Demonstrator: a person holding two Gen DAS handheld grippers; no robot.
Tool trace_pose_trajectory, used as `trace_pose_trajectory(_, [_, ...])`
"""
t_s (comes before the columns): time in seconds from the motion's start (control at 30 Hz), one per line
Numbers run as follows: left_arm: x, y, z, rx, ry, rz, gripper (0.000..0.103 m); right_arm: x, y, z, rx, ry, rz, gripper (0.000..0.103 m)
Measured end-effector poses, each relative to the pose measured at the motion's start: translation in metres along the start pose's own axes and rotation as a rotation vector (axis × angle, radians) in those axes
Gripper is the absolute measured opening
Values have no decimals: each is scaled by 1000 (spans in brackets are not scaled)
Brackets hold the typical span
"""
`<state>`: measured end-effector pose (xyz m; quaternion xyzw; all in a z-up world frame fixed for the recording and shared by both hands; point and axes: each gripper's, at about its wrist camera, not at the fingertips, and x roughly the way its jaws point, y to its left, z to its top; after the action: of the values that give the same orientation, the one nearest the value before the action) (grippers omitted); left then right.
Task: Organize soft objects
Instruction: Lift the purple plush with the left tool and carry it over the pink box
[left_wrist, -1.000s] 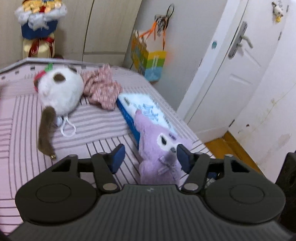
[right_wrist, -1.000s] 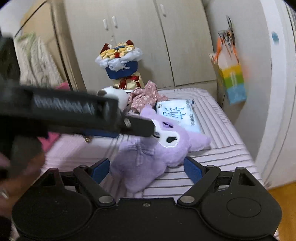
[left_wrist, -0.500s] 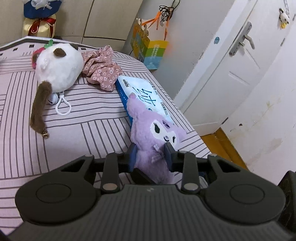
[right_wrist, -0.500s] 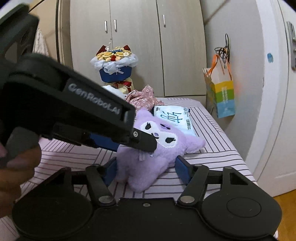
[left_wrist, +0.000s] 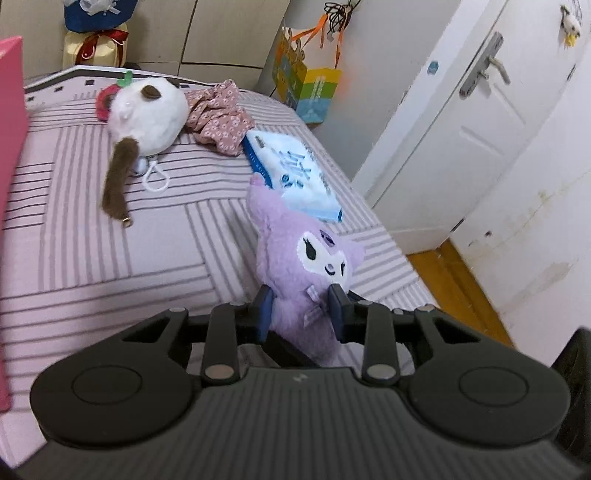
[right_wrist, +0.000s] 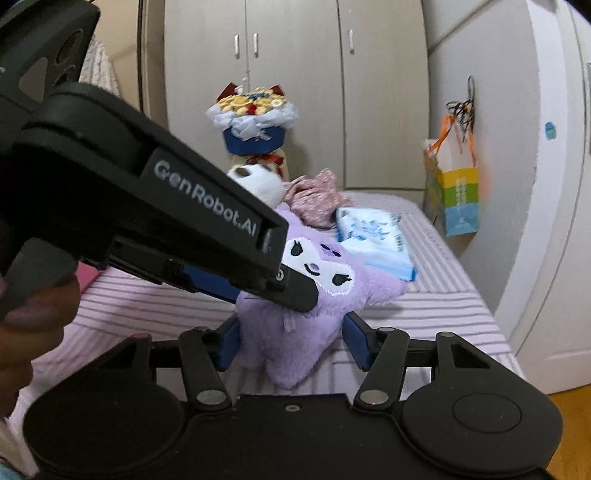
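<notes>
left wrist view, left to right: pink panel edge (left_wrist: 11, 147) at far left. striped pink bedspread (left_wrist: 92, 251) fills the middle. white round plush with a brown tail (left_wrist: 147, 110) lies near the far end of the bed, a white clip loop (left_wrist: 157, 181) just beside the tail. crumpled pink floral cloth (left_wrist: 219, 116) touches the plush's right side. blue-and-white tissue pack (left_wrist: 295, 173) lies flat just right of the cloth, near the bed's right edge. purple kuromi-type plush (left_wrist: 303, 266) sits in front of the pack, face up toward the camera, one ear tip touching the pack. left gripper (left_wrist: 301, 310) has both blue pads squeezed into the plush's lower body, pinching it. colourful paper gift bag (left_wrist: 306, 88) hangs on the wall, white door (left_wrist: 480, 122) with a metal handle further right, wood floor at bottom right.

right wrist view, left to right: the left gripper's black body marked "genrobot.ai" (right_wrist: 207, 206) crosses from the left, its fingertip on the purple plush (right_wrist: 325, 295) under the face; fingers of the person's hand at the far left edge. flower bouquet in a blue wrap (right_wrist: 255, 122) stands before the wardrobe (right_wrist: 295, 92). right gripper (right_wrist: 290, 343) is spread wide, blue pads either side of the plush's lower body; whether they touch the fur i cannot tell. tissue pack (right_wrist: 373, 240) and gift bag (right_wrist: 454, 195) to the right.
</notes>
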<state>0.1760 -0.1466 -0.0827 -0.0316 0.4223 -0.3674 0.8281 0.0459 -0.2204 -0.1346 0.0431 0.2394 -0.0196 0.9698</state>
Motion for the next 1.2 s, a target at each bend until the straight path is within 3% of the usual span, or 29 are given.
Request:
trace_pose_trajectory(0.33, [-52, 9, -22, -17, -30, 4, 31, -27, 37, 10, -44, 32, 53, 63])
trace_pose_trajectory(0.57, [-96, 4, -30, 58, -87, 65, 32, -49, 69, 25, -108, 10, 87, 63])
trace_pose_trajectory(0.9, [-154, 18, -25, 31, -158, 74, 33, -69, 106, 70, -205, 47, 163, 63])
trace_pose_trajectory(1.2, [-192, 48, -12, -3, -225, 71, 37, -74, 145, 100, -327, -20, 218, 63])
